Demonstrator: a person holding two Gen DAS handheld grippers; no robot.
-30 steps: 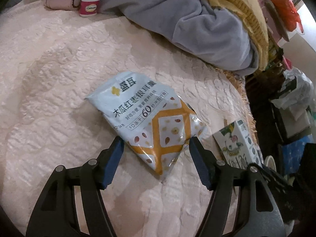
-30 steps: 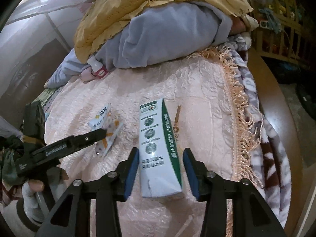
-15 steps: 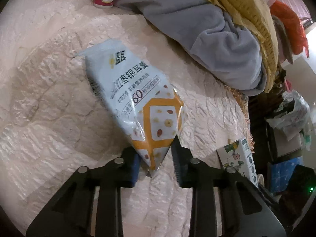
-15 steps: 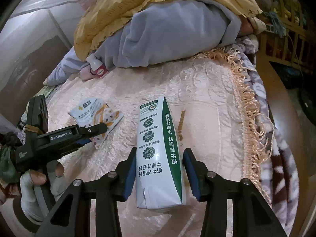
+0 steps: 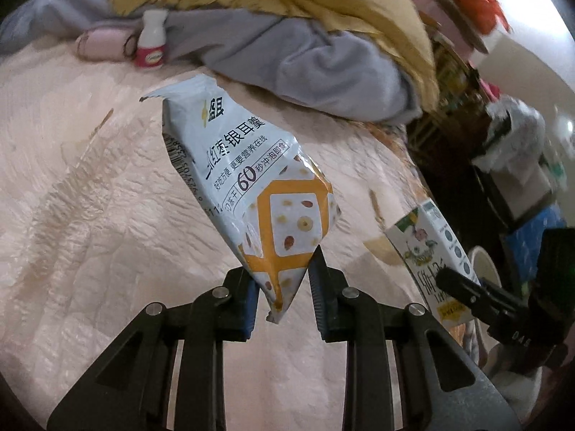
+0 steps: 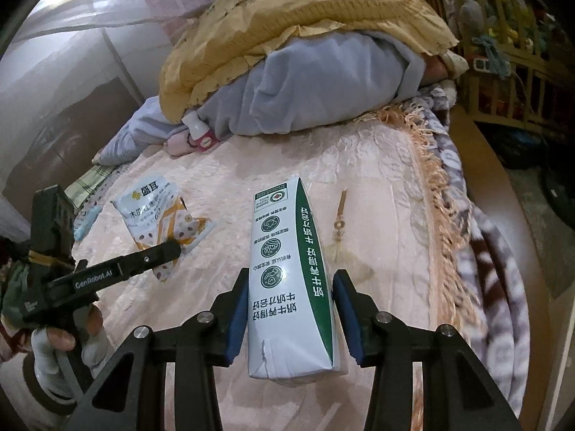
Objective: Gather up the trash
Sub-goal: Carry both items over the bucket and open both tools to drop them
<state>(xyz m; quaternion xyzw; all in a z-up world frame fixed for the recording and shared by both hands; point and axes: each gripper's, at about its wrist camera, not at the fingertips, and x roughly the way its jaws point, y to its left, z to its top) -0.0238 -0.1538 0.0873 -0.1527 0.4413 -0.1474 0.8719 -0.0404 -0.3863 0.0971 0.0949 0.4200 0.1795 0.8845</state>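
A white and orange snack pouch (image 5: 248, 165) with a torn top hangs above the pink bedspread (image 5: 90, 215). My left gripper (image 5: 282, 276) is shut on its bottom corner. The right wrist view shows the same pouch (image 6: 151, 212) raised at the left, with the left gripper (image 6: 169, 251) held by a gloved hand (image 6: 54, 344). A white and green milk carton (image 6: 287, 269) sits lengthwise between the blue pads of my right gripper (image 6: 291, 287), which is shut on its sides. In the left wrist view the carton (image 5: 427, 251) shows at the right, in the right gripper (image 5: 452, 280).
A small white bottle with a red label (image 5: 152, 45) stands at the back against a pile of grey and yellow blankets (image 5: 305, 54). A thin tasselled stick (image 6: 339, 222) lies right of the carton. The fringed bed edge (image 6: 431, 179) runs along the right, with cluttered furniture beyond.
My left gripper closed on the pouch's bottom corner and lifted it off the bedspread. The right gripper tightened on the milk carton and raised it slightly.
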